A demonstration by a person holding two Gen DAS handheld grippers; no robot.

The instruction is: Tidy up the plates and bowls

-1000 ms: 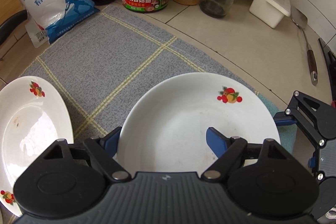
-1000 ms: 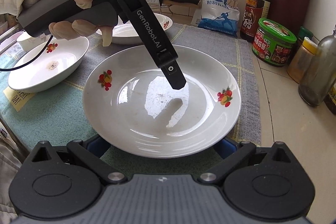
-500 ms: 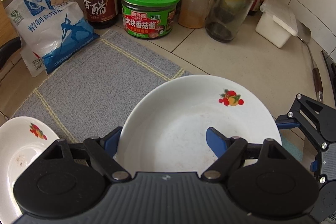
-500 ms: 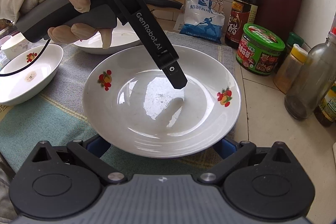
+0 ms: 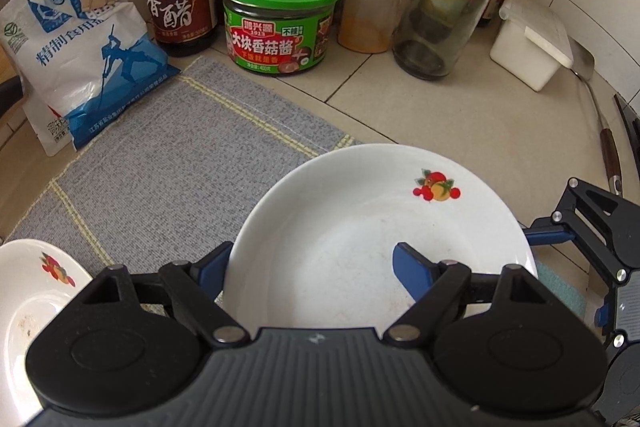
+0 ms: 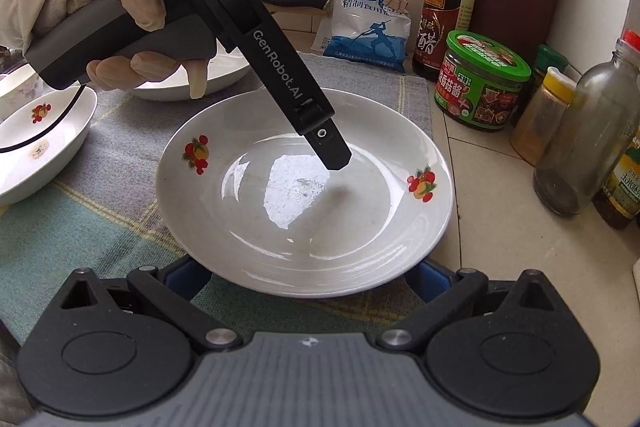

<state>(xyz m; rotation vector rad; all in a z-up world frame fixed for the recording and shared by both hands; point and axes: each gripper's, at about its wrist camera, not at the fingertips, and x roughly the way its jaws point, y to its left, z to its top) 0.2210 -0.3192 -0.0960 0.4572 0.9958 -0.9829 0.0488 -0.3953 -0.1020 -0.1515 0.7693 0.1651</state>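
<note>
Plate point(image 6: 304, 211): round, glossy white ceramic

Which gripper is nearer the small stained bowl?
Left. The left gripper straddles the plate's rim with the small bowl right beside it. The right gripper sits at the plate's other edge, farther from the bowl.

The right gripper point(image 6: 308, 277) fingertips — both hidden under the plate point(image 6: 280, 227) rim.
</note>
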